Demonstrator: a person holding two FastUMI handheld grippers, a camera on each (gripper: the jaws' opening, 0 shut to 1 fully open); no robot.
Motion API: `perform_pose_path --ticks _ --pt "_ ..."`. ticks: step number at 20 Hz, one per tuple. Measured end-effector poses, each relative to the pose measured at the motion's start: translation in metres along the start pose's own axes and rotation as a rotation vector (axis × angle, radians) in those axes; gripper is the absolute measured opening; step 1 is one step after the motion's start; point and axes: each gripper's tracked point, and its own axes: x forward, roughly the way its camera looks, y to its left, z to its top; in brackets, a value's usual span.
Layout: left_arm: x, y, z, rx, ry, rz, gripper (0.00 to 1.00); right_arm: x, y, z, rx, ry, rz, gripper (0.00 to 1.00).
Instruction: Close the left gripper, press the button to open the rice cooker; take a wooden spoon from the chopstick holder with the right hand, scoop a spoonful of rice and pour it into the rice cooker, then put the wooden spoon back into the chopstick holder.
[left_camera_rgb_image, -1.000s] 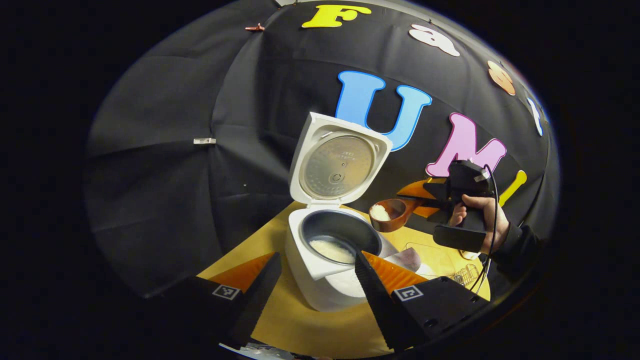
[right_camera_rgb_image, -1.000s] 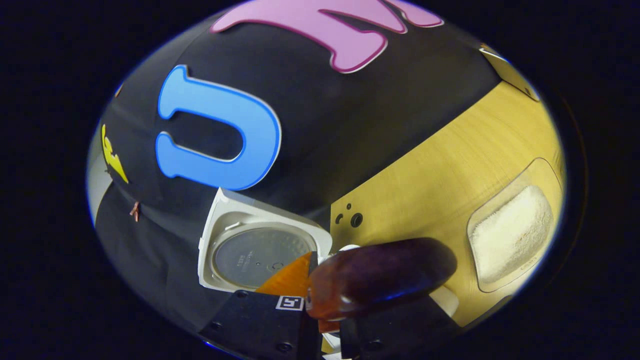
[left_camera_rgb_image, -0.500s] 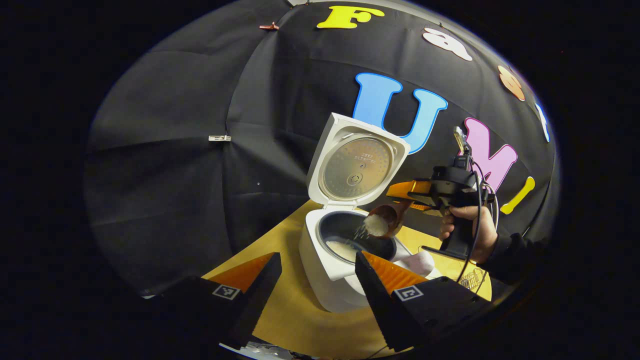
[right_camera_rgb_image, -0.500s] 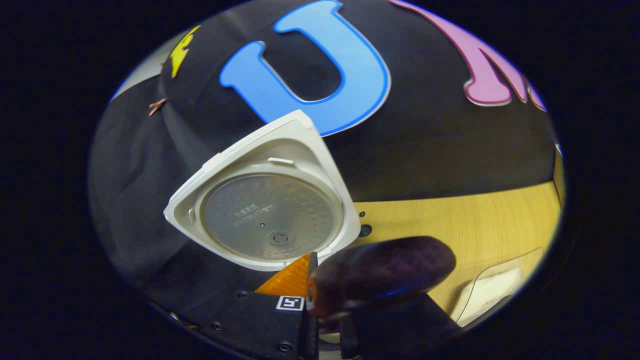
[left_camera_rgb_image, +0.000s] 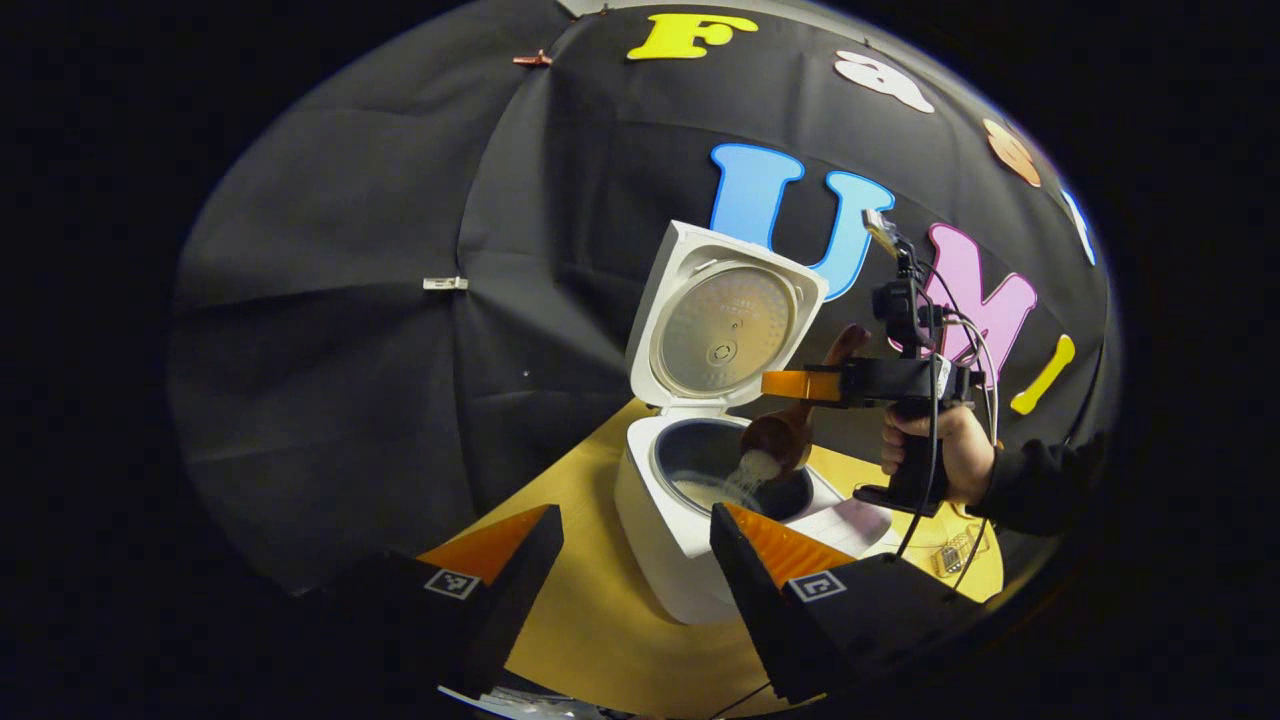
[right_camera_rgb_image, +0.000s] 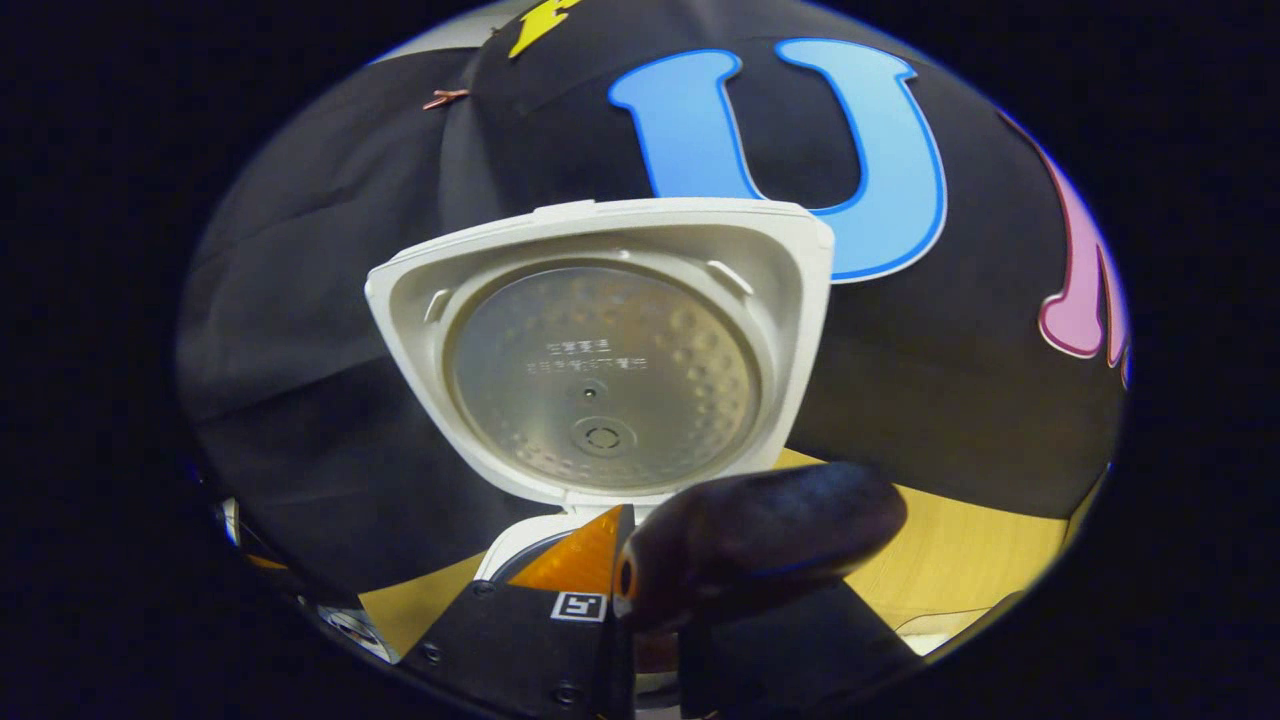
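The white rice cooker (left_camera_rgb_image: 668, 545) stands on the table with its lid (left_camera_rgb_image: 725, 320) raised upright; there is rice in the dark inner pot (left_camera_rgb_image: 715, 480). Above the pot, the wooden spoon (left_camera_rgb_image: 785, 435) is tipped bowl-down and rice falls from it into the pot. My right gripper (left_camera_rgb_image: 800, 385), held by a hand (left_camera_rgb_image: 935, 445), is shut on the spoon's handle. In the right gripper view the handle's dark end (right_camera_rgb_image: 760, 540) sticks out of my right gripper (right_camera_rgb_image: 640, 600), with the lid (right_camera_rgb_image: 600, 350) straight ahead. My left gripper (left_camera_rgb_image: 635, 540) hangs open in front of the cooker, holding nothing.
The yellow wooden table (left_camera_rgb_image: 590, 620) reaches around the cooker. A small wire holder (left_camera_rgb_image: 950, 550) sits on it at the right, below the hand. A cable hangs from the right gripper. Black cloth walls stand close behind the cooker.
The right gripper has carried the spoon over the pot and rolled it over, so the rice now pours out. The left gripper stayed open and shifted only slightly.
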Motion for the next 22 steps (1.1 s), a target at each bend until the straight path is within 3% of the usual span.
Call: perform_pose_path --ticks 8,13,17,22 --pt "0.006 0.021 -0.003 -0.071 -0.023 0.039 0.96 0.001 0.031 0.002 -0.189 0.009 0.079 0.1" --pt "0.001 0.03 0.0 -0.032 -0.029 0.059 0.95 -0.008 0.038 0.008 -0.303 -0.032 0.079 0.1" --pt "-0.003 0.021 0.005 -0.007 -0.038 0.053 0.96 -0.015 0.042 0.008 -0.295 -0.024 0.082 0.1" --pt "-0.01 0.004 0.013 -0.023 -0.053 0.021 0.96 -0.038 0.03 0.033 -0.192 -0.064 0.051 0.1"
